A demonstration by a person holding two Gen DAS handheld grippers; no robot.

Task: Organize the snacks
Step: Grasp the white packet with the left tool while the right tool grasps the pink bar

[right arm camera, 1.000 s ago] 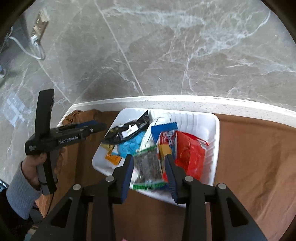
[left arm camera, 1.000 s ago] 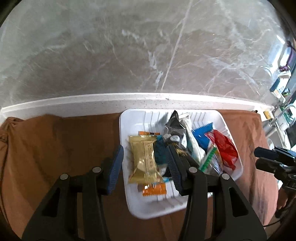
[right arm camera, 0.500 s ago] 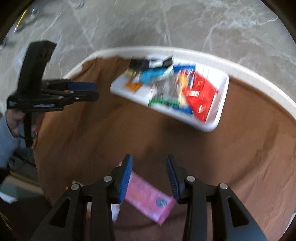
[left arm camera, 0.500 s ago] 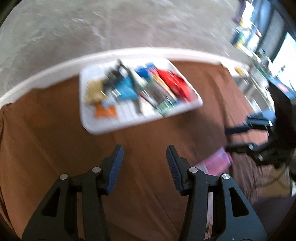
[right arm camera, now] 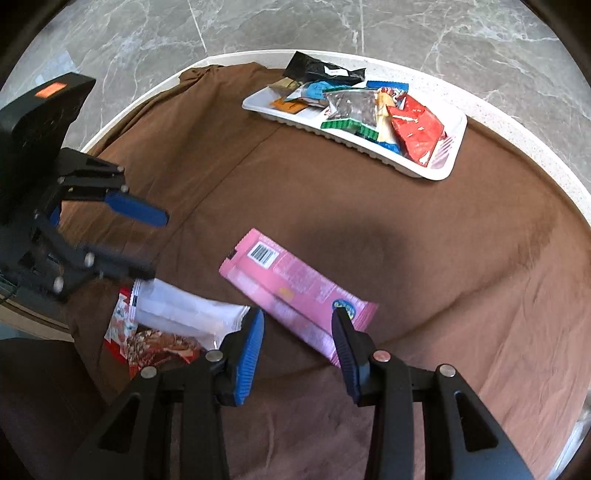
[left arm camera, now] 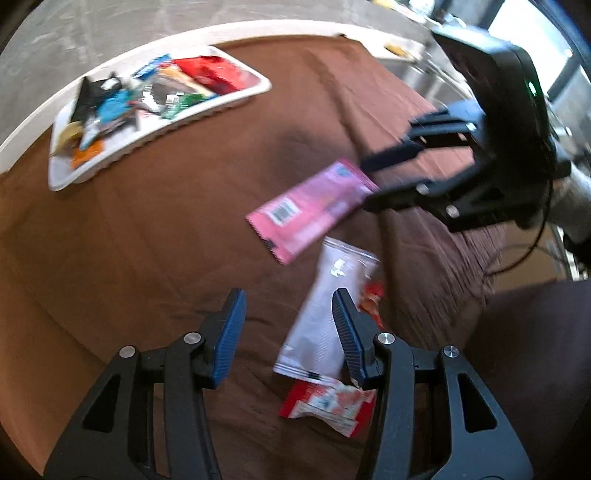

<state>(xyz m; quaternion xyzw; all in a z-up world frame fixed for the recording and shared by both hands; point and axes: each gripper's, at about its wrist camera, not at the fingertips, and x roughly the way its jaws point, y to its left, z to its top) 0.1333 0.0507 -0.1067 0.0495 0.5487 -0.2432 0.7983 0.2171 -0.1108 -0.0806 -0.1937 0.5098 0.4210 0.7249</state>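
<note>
A white tray (right arm camera: pixel 443 168) (left arm camera: pixel 61 177) holding several snack packets sits at the far side of the brown cloth. Three loose packets lie on the cloth nearer to me: a pink packet (right arm camera: pixel 291 291) (left arm camera: pixel 314 206), a white packet (left arm camera: pixel 325 306) (right arm camera: pixel 184 314), and a red packet (left arm camera: pixel 328 402) (right arm camera: pixel 147 343) partly under the white one. My right gripper (right arm camera: pixel 297 332) (left arm camera: pixel 380 181) is open just above the near end of the pink packet. Over the white packet, my left gripper (left arm camera: pixel 288 317) (right arm camera: pixel 147 240) is open too, its right finger above that packet. Neither holds anything.
The brown cloth (right arm camera: pixel 369 206) covers a round white table whose rim (right arm camera: pixel 517 125) curves behind the tray. Grey marble floor (right arm camera: pixel 295 26) lies beyond. A dark seat (left arm camera: pixel 535 350) is at the near edge by the packets.
Both grippers have pulled back from over the tray to the near side of the table. They now hover over the loose pink and white packets. Both stay open and empty.
</note>
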